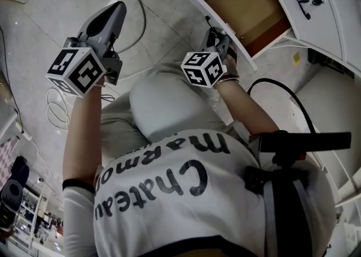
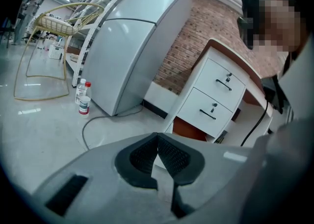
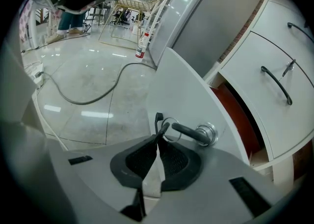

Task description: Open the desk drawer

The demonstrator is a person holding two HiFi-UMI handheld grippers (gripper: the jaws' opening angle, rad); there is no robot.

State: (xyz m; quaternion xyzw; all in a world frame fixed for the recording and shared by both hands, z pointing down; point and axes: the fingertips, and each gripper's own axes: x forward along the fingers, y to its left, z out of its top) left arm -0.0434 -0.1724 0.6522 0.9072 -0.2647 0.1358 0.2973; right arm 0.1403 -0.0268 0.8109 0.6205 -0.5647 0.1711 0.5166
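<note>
The white desk's bottom drawer (image 1: 248,8) stands pulled out, its brown inside showing; it appears as a reddish gap (image 2: 189,129) in the left gripper view. My right gripper (image 1: 217,37) is at the drawer's white front panel (image 3: 181,95). Its jaws (image 3: 159,132) are shut on the end of the key (image 3: 184,129), which sticks out of the chrome lock (image 3: 208,133) with a ring on it. The drawer's handle is hidden. My left gripper (image 1: 118,8) hangs in the air left of the drawer, shut and empty (image 2: 158,138).
Two closed drawers (image 2: 216,95) with black handles (image 3: 277,85) sit above the open one. A grey cable (image 1: 138,19) loops over the tiled floor. A black cable (image 1: 293,98) hangs by the desk. A grey fridge (image 2: 137,41), bottles (image 2: 83,98) and a wicker chair (image 2: 54,21) stand further off.
</note>
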